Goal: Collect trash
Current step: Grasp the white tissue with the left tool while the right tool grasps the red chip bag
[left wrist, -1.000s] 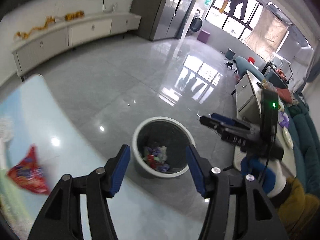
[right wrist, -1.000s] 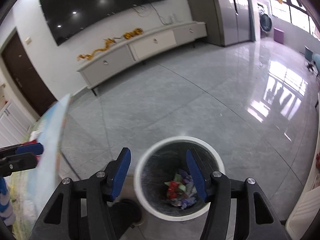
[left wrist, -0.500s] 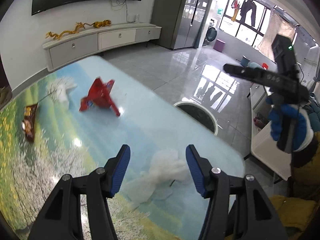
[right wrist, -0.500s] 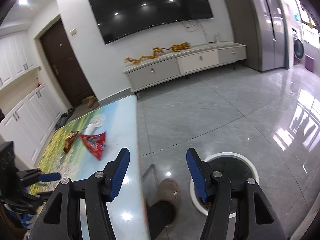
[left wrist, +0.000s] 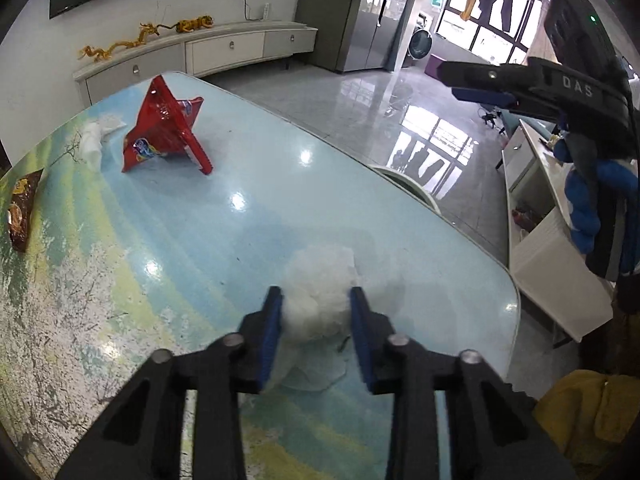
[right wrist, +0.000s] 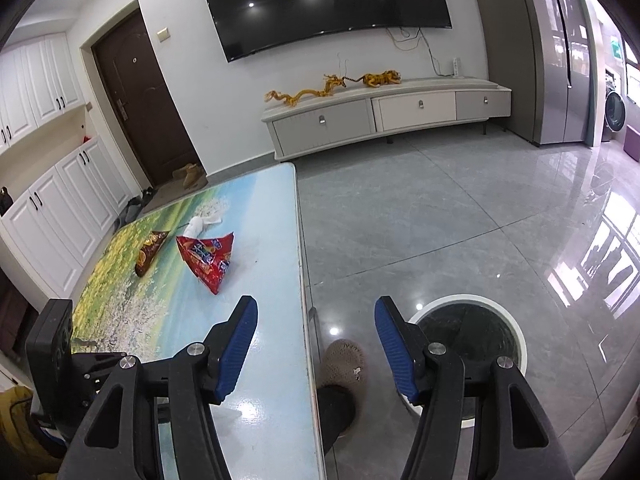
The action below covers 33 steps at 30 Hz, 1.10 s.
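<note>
Left wrist view: the left gripper (left wrist: 316,312) has its blue-padded fingers (left wrist: 271,322) pressed against both sides of a crumpled white tissue wad (left wrist: 320,292), pinching it where it sits on the glossy landscape-printed tabletop (left wrist: 200,248), near the rounded corner. Farther along the tabletop a red foil snack bag (left wrist: 162,128) stands tented. Just beyond it lies a second, smaller white crumpled tissue (left wrist: 96,140). A brown snack wrapper (left wrist: 22,208) lies flat at the left edge, well apart from the gripper. Past the tabletop's far edge only part of the white rim of a round waste bin (left wrist: 408,186) shows on the grey tiled floor. At the upper right the right gripper (left wrist: 472,84) is held in the air by a blue-gloved hand (left wrist: 588,200), off to the side of the tabletop.

Right wrist view: the right gripper (right wrist: 314,344) is spread wide with nothing between its blue pads, hovering above the tabletop's (right wrist: 256,248) long edge. The white-rimmed bin (right wrist: 472,336) with a dark liner stands on the floor just to the right, beside a beige knitted slipper (right wrist: 344,364). The red bag (right wrist: 208,258), the brown wrapper (right wrist: 150,250) and the small tissue (right wrist: 198,226) lie together at the middle of the tabletop. The left gripper's black body (right wrist: 56,360) shows at the lower left; its fingers are hidden here.
</note>
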Available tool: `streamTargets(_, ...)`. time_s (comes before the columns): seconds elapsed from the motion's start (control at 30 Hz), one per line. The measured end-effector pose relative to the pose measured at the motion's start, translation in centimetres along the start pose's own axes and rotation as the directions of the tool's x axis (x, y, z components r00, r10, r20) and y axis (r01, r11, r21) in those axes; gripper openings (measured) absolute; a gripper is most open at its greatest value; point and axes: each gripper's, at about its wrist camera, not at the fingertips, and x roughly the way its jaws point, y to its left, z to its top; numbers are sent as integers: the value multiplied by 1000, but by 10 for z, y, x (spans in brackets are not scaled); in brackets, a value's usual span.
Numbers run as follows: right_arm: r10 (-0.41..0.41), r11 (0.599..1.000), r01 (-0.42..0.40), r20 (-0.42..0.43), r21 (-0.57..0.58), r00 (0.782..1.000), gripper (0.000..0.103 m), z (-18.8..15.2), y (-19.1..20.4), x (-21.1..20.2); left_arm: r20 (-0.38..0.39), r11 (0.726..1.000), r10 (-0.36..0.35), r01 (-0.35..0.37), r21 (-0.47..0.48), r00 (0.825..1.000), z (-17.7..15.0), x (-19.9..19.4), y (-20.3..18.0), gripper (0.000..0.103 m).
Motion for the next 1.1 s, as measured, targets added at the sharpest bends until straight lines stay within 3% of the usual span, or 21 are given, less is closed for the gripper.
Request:
streamTargets(0.13, 12, 1000, -13, -37, -24, 999, 59, 0, 10, 17, 21, 999, -19, 20, -47, 1000, -7, -5, 9, 16)
streamTargets(0.5, 102, 980, -123, -140, -154, 985, 62, 19, 75, 83, 118, 974, 43, -16, -224, 992, -28, -48, 62, 15)
streamTargets(0.7, 146, 951, -175, -125, -257, 981, 61, 33, 123, 110, 129, 950, 73, -30, -312, 989, -42, -60, 91, 15)
streamTargets(0.77, 151, 942, -180, -122, -284, 981, 50, 35, 136, 118, 133, 943, 77, -29, -331, 988, -44, -64, 99, 15)
streamTargets(0.93, 96, 927, -126, -99, -353, 990, 34, 34, 159, 135, 140, 935, 81, -26, -355, 987, -49, -68, 106, 15)
streamTargets(1.07, 57, 927, -93, -108, -363, 992, 10, 35, 161, 146, 147, 930, 82, -22, -367, 986, -52, -73, 106, 15)
streamTargets(1.1, 59, 928, -95, -111, -360, 992, 8, 35, 159, 146, 150, 929, 84, -22, -371, 985, -54, -77, 106, 15)
